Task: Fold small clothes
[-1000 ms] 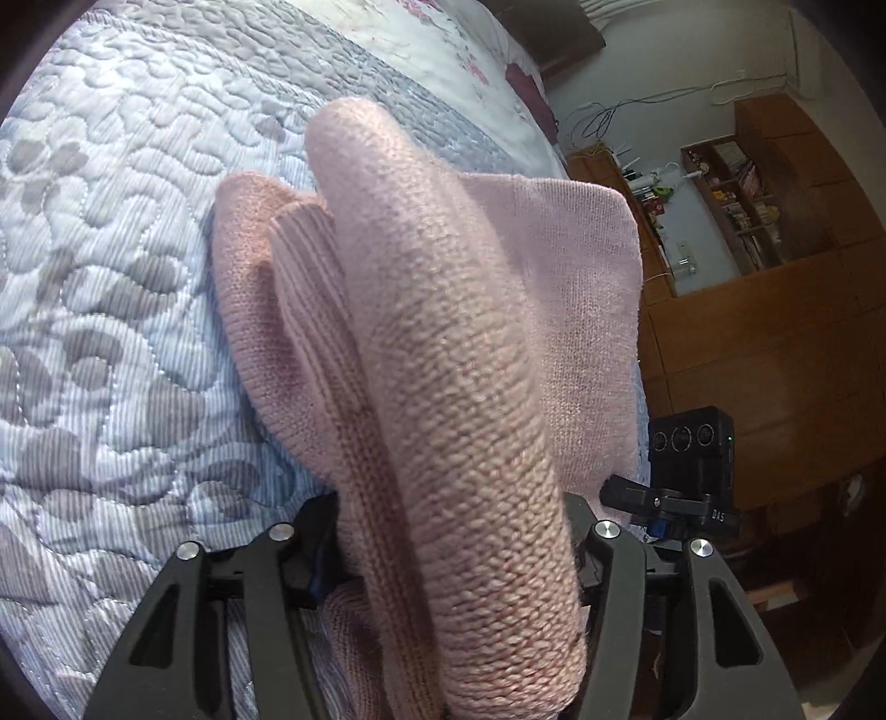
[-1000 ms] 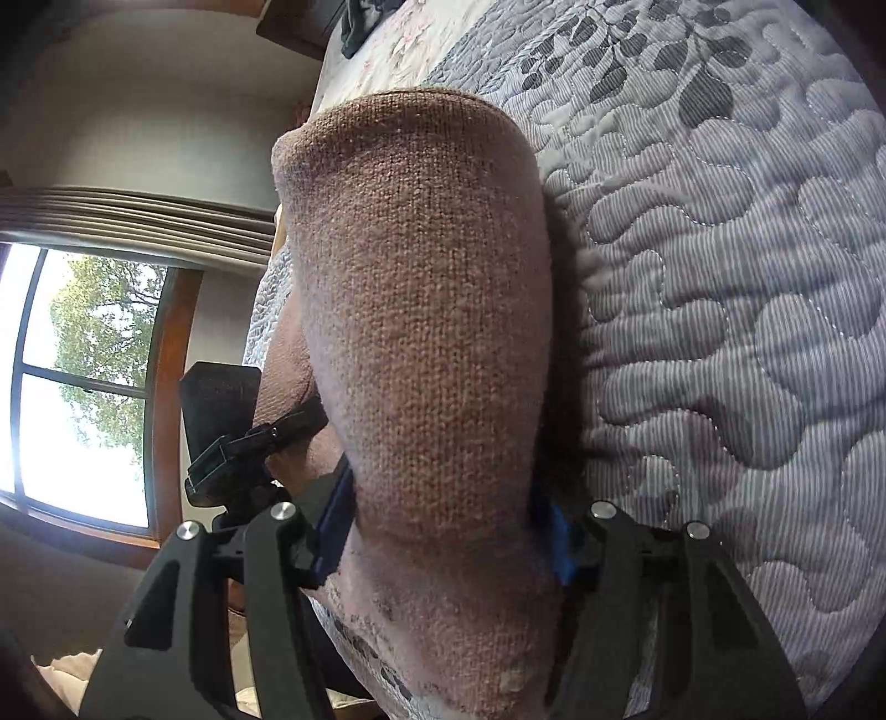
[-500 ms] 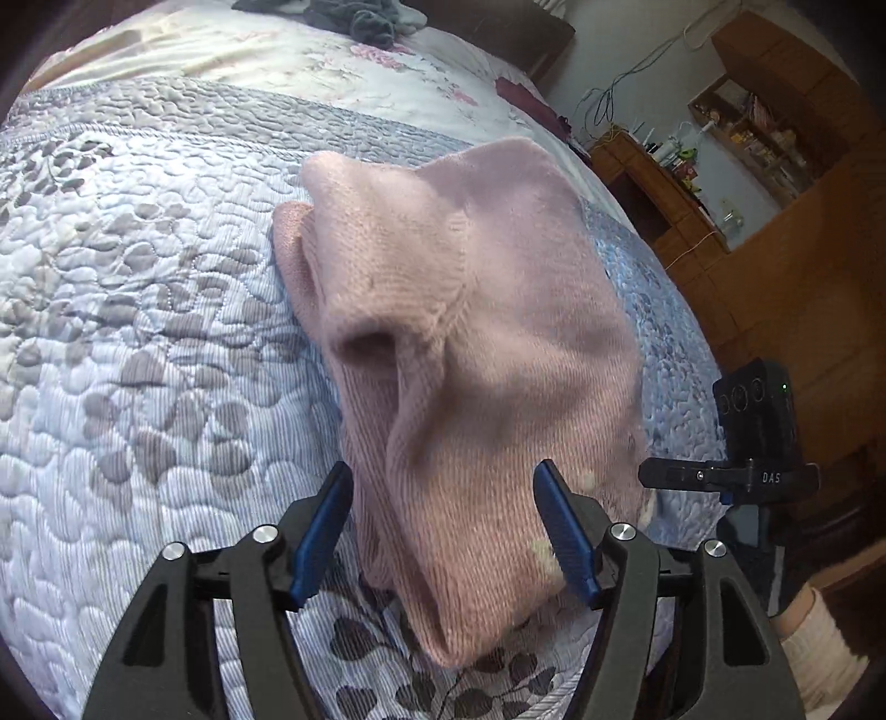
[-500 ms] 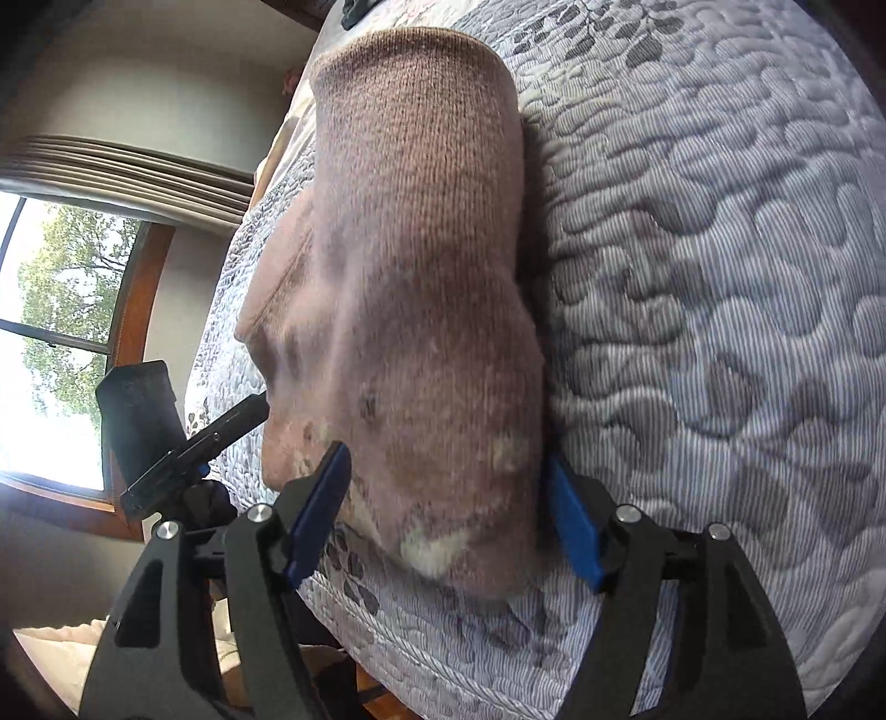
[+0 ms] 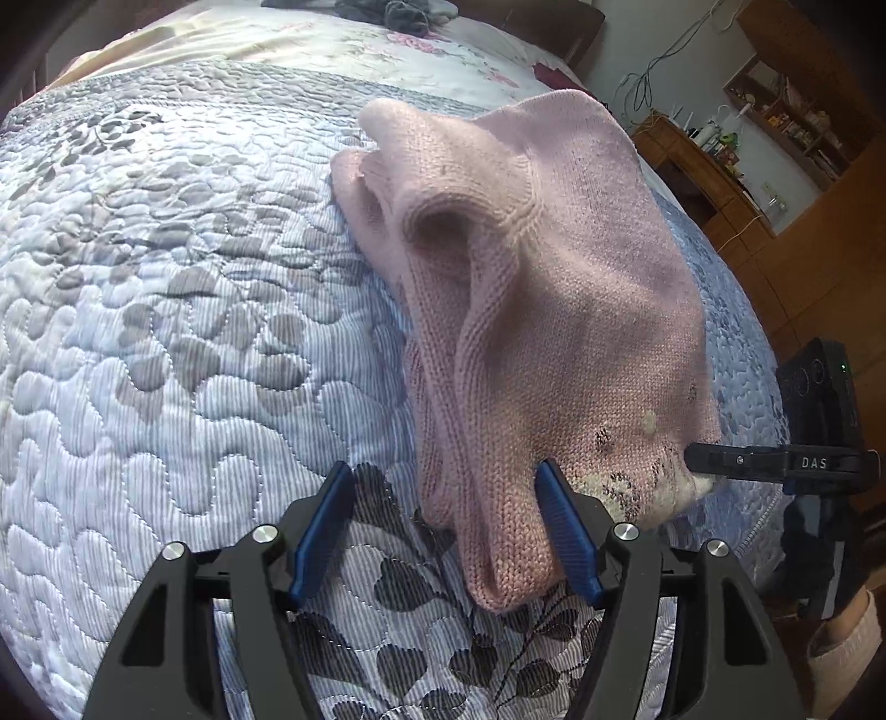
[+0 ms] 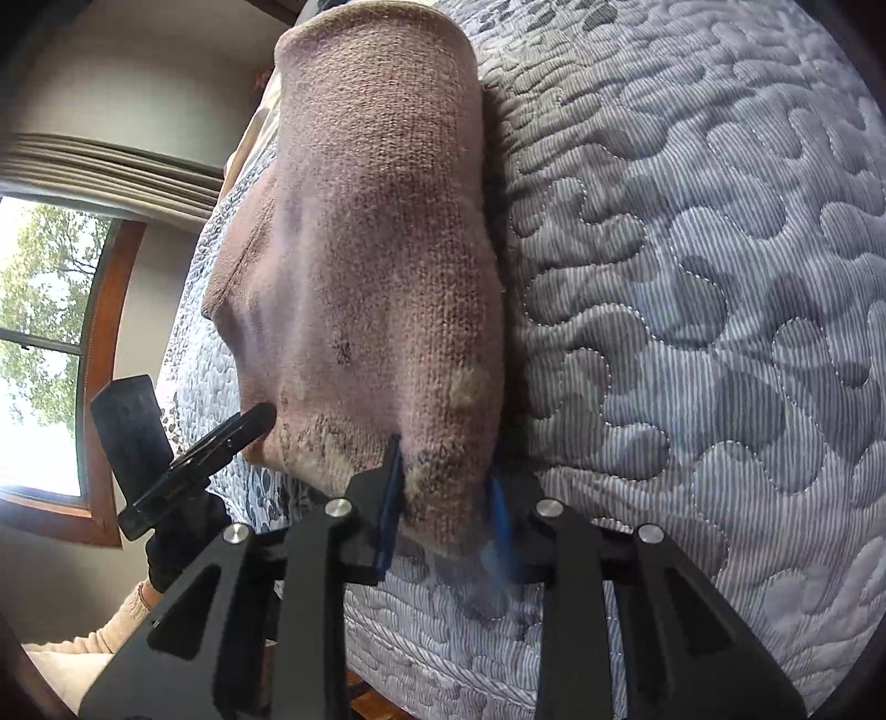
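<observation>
A pink knitted sweater [image 5: 554,288] lies folded in a narrow bundle on the quilted bedspread [image 5: 166,332], its near end close to the bed's edge. My left gripper [image 5: 446,531] is open. Its blue pads [image 5: 326,526] stand wide apart, and the sweater's near left corner lies between them, against the right-hand pad. In the right wrist view the same sweater [image 6: 376,249] fills the middle. My right gripper [image 6: 443,509] has closed in on the sweater's near right corner, with knit pinched between its blue pads [image 6: 390,498]. The left gripper's body [image 6: 188,459] shows at the left.
The bed's edge runs just below both grippers. A dark cloth heap [image 5: 387,11] lies at the bed's far end. Wooden cabinets and a cluttered shelf [image 5: 775,127] stand to the right of the bed, and a window [image 6: 39,332] to the left. A person's sleeve [image 6: 72,653] is low in view.
Both grippers let go of the raised sweater folds and drew back toward the near edge, and the sweater settled flat. The right gripper's fingers then narrowed on the near corner, while the left stayed wide.
</observation>
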Demonstrator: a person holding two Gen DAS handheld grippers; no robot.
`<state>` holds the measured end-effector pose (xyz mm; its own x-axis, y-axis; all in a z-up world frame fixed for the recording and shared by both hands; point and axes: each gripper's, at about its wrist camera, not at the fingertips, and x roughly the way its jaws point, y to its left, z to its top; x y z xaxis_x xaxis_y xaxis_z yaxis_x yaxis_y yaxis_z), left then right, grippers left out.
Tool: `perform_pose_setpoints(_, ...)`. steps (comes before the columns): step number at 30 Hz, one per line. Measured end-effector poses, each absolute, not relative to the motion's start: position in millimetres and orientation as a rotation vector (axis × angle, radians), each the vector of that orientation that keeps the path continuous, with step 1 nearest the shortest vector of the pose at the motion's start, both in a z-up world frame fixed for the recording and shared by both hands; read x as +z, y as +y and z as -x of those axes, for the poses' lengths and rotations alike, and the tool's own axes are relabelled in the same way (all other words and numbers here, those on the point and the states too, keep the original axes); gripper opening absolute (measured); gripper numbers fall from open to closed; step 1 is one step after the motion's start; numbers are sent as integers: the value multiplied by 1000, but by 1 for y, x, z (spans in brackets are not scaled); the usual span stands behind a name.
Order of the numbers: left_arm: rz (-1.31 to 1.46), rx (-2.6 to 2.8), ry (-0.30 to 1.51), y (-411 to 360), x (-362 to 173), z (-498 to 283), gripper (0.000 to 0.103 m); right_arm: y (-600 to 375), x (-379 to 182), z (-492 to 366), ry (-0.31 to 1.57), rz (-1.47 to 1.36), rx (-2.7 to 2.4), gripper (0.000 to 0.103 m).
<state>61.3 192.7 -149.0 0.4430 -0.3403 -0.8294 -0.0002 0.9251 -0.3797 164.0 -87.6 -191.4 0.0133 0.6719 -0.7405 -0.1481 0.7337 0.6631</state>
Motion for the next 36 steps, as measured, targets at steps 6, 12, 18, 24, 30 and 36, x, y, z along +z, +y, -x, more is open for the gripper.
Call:
perform_pose_setpoints(6, 318, -175, 1100, 184, -124, -54, 66, -94, -155, -144, 1344, -312, 602, 69)
perform_pose_setpoints(12, 257, -106, 1089, 171, -91, -34, 72, -96, -112, -110, 1247, -124, 453, 90)
perform_pose_setpoints(18, 230, -50, 1068, 162, -67, -7, 79, -87, -100, -73, 1221, 56, 314, 92)
perform_pose_setpoints(24, 204, 17, 1050, 162, -44, 11, 83, -79, -76, -52, 1184, 64, 276, 96)
perform_pose_setpoints(30, 184, 37, 1026, 157, -21, 28, 86, -72, -52, -36, 1145, 83, 259, 97)
perform_pose_setpoints(36, 169, 52, 1020, 152, -10, 36, 87, -66, -35, -25, 1117, 106, 267, 98)
